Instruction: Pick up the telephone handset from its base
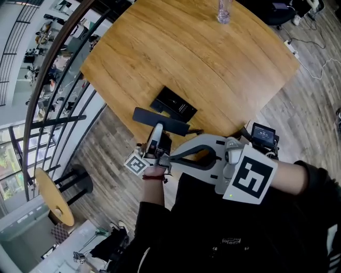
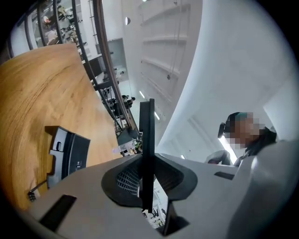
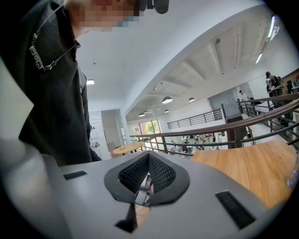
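Tabletop (image 1: 213,58): wood, below and ahead of both sets of fingers.
Right gripper (image 3: 148,156): fingers pressed together, nothing between them.
Left gripper (image 2: 147,161): fingers pinching the handset.
Base (image 1: 173,105): flat on the tabletop, just beyond the left fingers and apart from them.
Handset (image 2: 146,130): edge-on between the left fingers, sticking out past their tips, clear of the base.
Bottle (image 1: 224,10): at the far edge, well beyond the fingers.

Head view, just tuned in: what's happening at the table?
The left gripper is shut on the black telephone handset, gripped edge-on between its jaws and clear of its base, which sits on the wooden table. The right gripper is shut and empty, taking no part.
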A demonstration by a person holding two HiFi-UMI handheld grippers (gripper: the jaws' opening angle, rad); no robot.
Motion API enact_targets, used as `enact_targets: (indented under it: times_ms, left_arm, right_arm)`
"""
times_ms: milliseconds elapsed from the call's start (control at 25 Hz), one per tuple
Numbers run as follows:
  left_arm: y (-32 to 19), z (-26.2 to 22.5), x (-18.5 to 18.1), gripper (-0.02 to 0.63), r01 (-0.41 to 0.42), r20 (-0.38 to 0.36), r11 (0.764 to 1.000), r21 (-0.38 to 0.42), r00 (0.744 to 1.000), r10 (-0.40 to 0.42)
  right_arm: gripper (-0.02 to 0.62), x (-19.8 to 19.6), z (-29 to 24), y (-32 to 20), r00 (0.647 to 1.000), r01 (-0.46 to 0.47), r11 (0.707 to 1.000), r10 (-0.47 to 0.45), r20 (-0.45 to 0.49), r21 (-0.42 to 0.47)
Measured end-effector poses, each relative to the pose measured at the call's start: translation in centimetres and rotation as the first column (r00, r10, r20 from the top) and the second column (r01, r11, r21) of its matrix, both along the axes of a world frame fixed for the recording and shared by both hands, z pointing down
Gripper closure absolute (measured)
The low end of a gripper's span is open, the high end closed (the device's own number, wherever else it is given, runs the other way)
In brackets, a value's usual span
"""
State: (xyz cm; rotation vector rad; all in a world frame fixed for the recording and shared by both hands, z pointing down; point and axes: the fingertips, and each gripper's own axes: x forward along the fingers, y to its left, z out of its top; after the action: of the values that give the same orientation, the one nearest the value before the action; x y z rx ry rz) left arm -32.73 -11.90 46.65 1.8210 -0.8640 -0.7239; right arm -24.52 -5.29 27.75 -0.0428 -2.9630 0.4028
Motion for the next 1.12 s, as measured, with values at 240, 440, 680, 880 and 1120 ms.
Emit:
enact_targets:
  times_ms: [240,440,680,880,1120]
  left_arm:
    - [1.3,-4.8,0.1,0.526,0.016,0.026,0.993,0.115,0.999,-0.019]
    - [2.9,-7.2,0.0,0.526,0.017,0.033,0.985,0.172,0.999,-0.023]
    - [5.0,-8.3,-0.2,0.526,0.037,-0.005,0.979,0.200,0.999,-0.036]
    - [5.7,-8.0,0.4,0.526,0.034,-0.023,0.979,0.201,0.999,-0.030]
    - [5.5,-7.7,0.6,0.526,0.033,-0.038,0.979,0.200,0.999,-0.026]
  right_arm:
    - [0.577,-1.1,-0.2,0.3,1.000,0.014,1.000,-0.014,-0.004,0.012]
    - [0.577,-2.3,-0.4,1.3,0.999,0.045,0.999,-0.045,0.003,0.029]
    - [0.577,-2.9,-0.8,2.3,0.998,0.061,0.997,-0.061,0.006,0.052]
    - [0.577,-2.9,-0.8,2.6,0.998,0.063,0.996,-0.063,-0.001,0.055]
    - [0.578,-2.8,-0.7,2.8,0.998,0.058,0.996,-0.058,-0.006,0.064]
